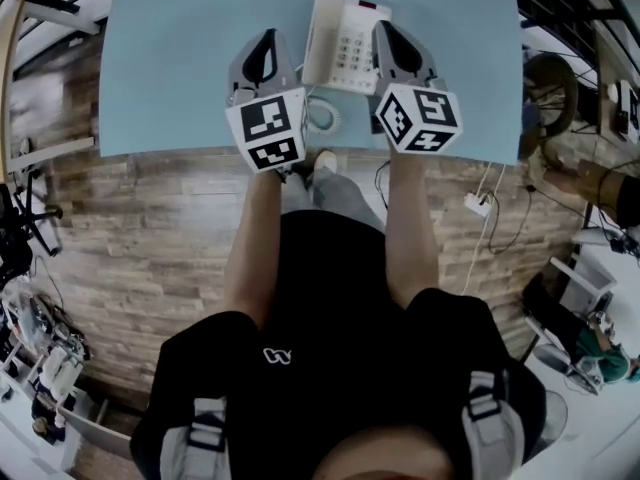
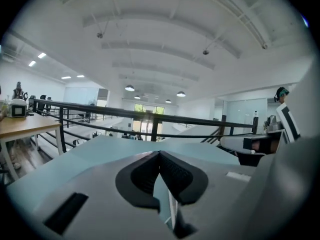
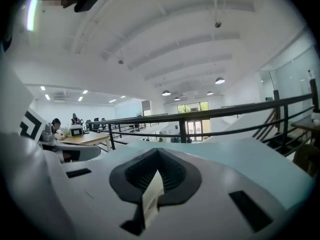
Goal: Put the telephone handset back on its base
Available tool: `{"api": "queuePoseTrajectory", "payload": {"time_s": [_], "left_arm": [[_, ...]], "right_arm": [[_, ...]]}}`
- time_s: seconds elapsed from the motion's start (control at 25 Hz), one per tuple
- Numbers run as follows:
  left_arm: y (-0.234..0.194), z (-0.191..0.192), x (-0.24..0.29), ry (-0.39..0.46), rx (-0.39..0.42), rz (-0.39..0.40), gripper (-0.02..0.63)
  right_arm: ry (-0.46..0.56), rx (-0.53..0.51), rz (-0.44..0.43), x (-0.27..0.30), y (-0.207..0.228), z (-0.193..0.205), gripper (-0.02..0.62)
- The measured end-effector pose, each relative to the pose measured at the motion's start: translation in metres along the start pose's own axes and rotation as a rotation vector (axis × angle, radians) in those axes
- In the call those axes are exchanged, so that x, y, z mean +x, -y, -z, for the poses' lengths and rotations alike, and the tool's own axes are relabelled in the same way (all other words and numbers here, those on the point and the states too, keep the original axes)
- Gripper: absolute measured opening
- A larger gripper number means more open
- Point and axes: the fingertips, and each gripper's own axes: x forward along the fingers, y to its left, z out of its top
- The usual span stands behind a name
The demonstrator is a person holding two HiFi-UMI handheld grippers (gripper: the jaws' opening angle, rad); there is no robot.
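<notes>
A white telephone (image 1: 347,46) with a keypad sits at the far middle of the light blue table (image 1: 180,58). Its handset (image 1: 321,30) appears to lie along the base's left side. A coiled cord (image 1: 322,116) curls on the table just in front of it. My left gripper (image 1: 268,38) hangs to the left of the phone with its jaws meeting at the tips and nothing between them. My right gripper (image 1: 386,30) hovers over the phone's right edge, also shut and empty. Both gripper views look level over the table toward a black railing (image 2: 150,116).
The table's near edge (image 1: 200,151) runs just under the marker cubes, with wooden floor (image 1: 150,248) below it. A white power strip (image 1: 478,204) and cables lie on the floor at right. Desks with equipment (image 3: 80,134) stand beyond the railing.
</notes>
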Motion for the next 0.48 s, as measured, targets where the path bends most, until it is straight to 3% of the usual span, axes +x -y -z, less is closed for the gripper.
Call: {"api": "queuePoseTrajectory", "payload": {"time_s": [0.2,0.48], "left_arm": [[0.018,-0.048,-0.011,0.11,0.047,0.026,0.0],[0.047,-0.094,-0.022,0.206,0.092,0.059,0.0]], "right_arm": [[0.078,-0.194,0.018,-0.025,-0.005,-0.057,-0.005],[0.184,-0.338,0.009,-0.057,-0.013,-0.108,-0.005]]}}
